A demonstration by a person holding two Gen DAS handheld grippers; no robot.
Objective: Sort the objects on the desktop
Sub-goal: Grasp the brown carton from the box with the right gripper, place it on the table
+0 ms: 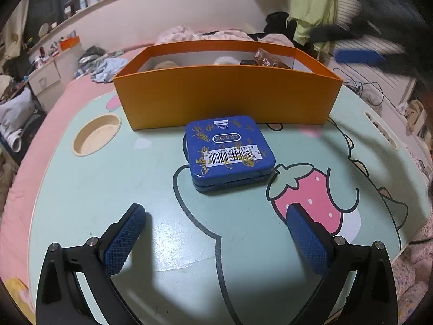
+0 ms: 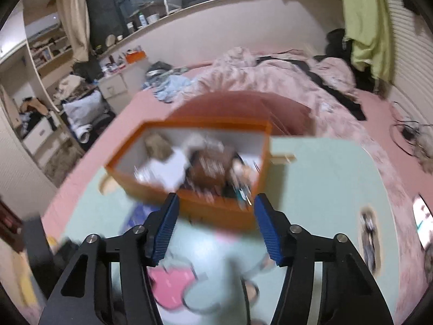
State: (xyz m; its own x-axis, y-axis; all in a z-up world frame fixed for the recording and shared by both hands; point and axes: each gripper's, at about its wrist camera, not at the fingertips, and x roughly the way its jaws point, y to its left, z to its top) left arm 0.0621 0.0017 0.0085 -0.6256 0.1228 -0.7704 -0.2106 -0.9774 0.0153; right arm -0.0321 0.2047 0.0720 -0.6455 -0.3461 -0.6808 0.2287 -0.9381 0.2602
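Observation:
A blue square tin [image 1: 230,151] with gold writing and a barcode label lies flat on the mint-green cartoon table [image 1: 94,195], just in front of the orange box [image 1: 227,94]. My left gripper [image 1: 216,211] is open wide, low over the table, short of the tin and empty. The box holds several items, among them a brown packet [image 1: 266,58]. In the right wrist view, blurred, my right gripper [image 2: 216,199] hovers above the box's [image 2: 205,123] near wall, its fingers partly apart with nothing between them. It shows as a dark blur with a blue pad [image 1: 357,55] in the left wrist view.
A round cup recess [image 1: 97,135] is sunk into the table at the left, and a slot handle [image 1: 381,132] at the right edge. The table stands on a pink bed [image 2: 151,103] with a rumpled quilt [image 2: 270,75] behind. Cables [image 1: 362,86] lie at the right.

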